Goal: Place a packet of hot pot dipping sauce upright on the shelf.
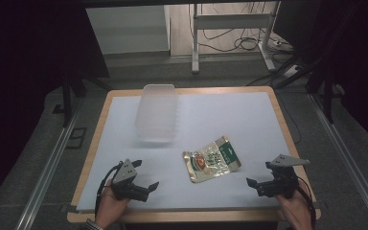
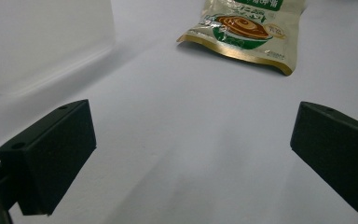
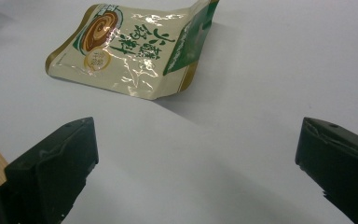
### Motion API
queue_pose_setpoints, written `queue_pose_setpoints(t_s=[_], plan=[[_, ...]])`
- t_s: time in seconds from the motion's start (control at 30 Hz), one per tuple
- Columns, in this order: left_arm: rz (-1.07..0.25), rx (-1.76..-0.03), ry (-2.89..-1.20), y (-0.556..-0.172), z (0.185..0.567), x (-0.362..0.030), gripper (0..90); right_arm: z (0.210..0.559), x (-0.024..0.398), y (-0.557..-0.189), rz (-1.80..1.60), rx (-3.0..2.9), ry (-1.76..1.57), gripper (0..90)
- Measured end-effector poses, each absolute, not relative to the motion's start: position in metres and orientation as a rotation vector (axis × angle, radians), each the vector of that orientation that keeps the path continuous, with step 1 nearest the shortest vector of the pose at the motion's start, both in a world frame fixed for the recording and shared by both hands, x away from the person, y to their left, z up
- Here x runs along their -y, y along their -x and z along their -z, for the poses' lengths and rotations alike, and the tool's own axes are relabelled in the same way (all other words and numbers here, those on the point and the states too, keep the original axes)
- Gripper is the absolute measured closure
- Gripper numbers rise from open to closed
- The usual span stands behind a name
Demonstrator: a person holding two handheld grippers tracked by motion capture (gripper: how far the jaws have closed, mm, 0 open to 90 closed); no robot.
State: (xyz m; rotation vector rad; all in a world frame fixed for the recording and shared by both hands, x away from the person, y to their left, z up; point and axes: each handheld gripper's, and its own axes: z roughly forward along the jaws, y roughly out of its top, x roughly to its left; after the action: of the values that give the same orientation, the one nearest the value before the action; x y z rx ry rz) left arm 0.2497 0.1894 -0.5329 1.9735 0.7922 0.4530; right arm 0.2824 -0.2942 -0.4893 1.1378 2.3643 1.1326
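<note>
Nearest to the person, both grippers sit low over the white sheet, at the table's near edge. Left gripper is at the near left, held in the left hand, jaws pointing right toward the middle. Right gripper is at the near right, in the right hand, jaws pointing left. A grey plate tops each one.

Left gripper jaws are spread wide, nothing between them, bare sheet under the gap. Same for the right gripper: wide apart, holding nothing; a strip of the wooden table edge shows at the lower left of its view.

Between the two, a bit further in, lies the pouch. It is flat on the sheet, cream with a green band and gold trim, printed with a bowl picture. It touches neither gripper. From the left gripper view the pouch is ahead and right of centre. From the right gripper view the pouch is ahead and left, one corner curled up.

Further back, left of centre, is a clear plastic tub, long side running away from the person, well apart from the pouch. Its wall shows at upper left in the left gripper view.

Beyond the table: floor, a metal frame's legs, loose cables.
</note>
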Motion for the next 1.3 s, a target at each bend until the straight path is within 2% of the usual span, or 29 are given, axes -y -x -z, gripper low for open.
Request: queue_pose_setpoints(t_s=[1.3], plan=[[-0.465, -0.782, -1.979, -0.250, 0.533, -0.187, 0.0, 0.487, 0.266, -0.309, -1.222, -2.403, -1.138, 0.4]])
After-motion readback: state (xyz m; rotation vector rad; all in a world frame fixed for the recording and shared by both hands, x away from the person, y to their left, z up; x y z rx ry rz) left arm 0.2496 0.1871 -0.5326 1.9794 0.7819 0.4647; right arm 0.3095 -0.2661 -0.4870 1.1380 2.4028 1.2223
